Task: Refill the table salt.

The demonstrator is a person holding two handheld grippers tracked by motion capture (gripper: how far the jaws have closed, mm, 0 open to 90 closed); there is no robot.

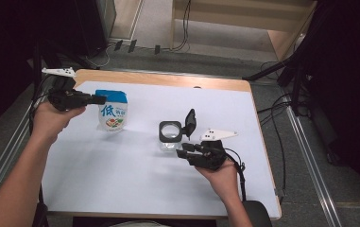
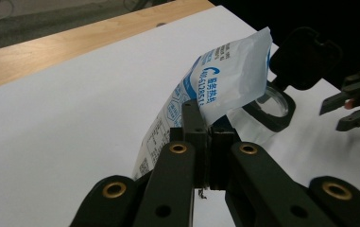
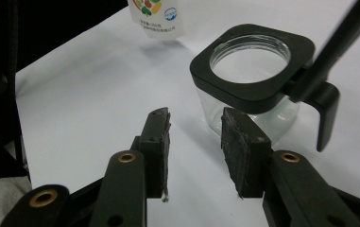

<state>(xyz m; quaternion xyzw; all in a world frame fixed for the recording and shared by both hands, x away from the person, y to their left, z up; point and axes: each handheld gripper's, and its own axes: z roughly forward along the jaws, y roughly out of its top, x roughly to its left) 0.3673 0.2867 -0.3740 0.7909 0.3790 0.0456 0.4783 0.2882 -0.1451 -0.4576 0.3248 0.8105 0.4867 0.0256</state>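
Left hand-held gripper (image 2: pixel 205 130) pinches glossy plastic pouch (image 1: pixel 113 111) by its edge; right hand-held gripper (image 3: pixel 195 137) spread, empty, beside square-rimmed glass jar (image 3: pixel 251 71) on desk (image 1: pixel 121 165).

pouch (image 1: pixel 113 113): showing glossy printed plastic film
jar (image 3: pixel 248 101): showing clear glass, matt black plastic collar
table (image 1: pixel 168 79): showing pale wood edge

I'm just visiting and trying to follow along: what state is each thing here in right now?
Blue-and-white pouch: hanging upright, top edge pinched.
Glass jar: standing on the table, open.
Hinged black lid: flipped up.
Left gripper: fingers shut on the pouch's edge.
Right gripper: fingers open, nothing between them, just short of the jar.
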